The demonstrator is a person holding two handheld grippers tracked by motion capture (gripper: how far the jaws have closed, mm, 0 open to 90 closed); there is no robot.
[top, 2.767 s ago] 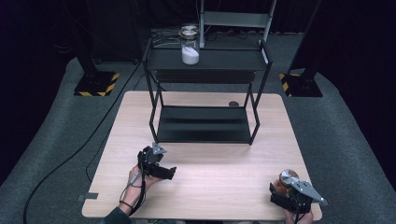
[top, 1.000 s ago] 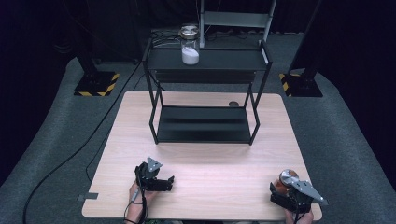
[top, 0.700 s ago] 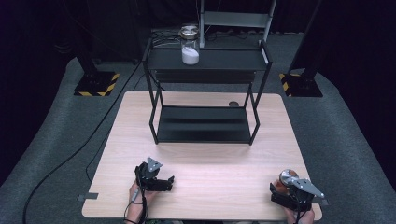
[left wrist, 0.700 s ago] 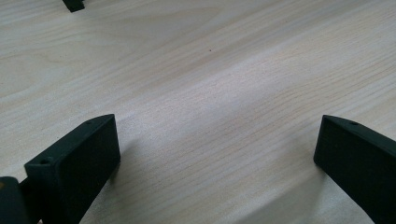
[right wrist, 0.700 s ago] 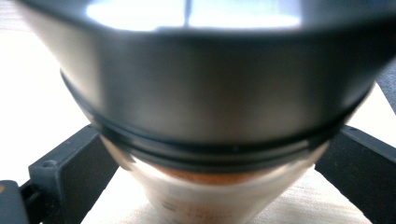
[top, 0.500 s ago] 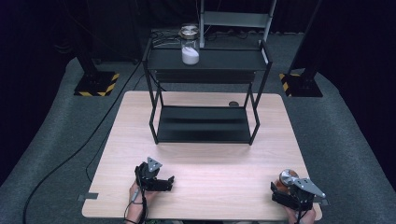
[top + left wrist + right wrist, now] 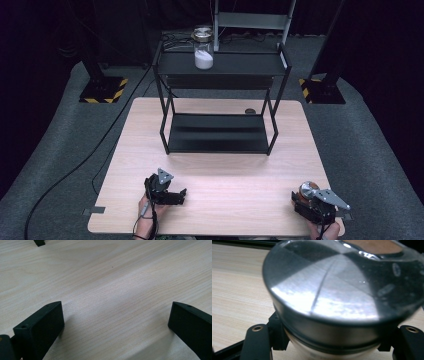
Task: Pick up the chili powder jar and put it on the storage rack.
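At the table's near right corner the right gripper (image 7: 306,196) is clamping a metal-lidded jar (image 7: 342,290), its jaws having just been closing onto it; the left gripper (image 7: 172,192) is resting wide open on the table (image 7: 215,165); farther off a black rack (image 7: 220,65) is carrying a jar of white powder (image 7: 203,48)

A jar with a brushed silver metal lid (image 7: 329,290) stands at the near right corner of the wooden table (image 7: 220,175), its lid seen close up with a dark band under the rim and a pale glass body below; in the high view the jar (image 7: 308,190) shows brownish contents beneath its round top
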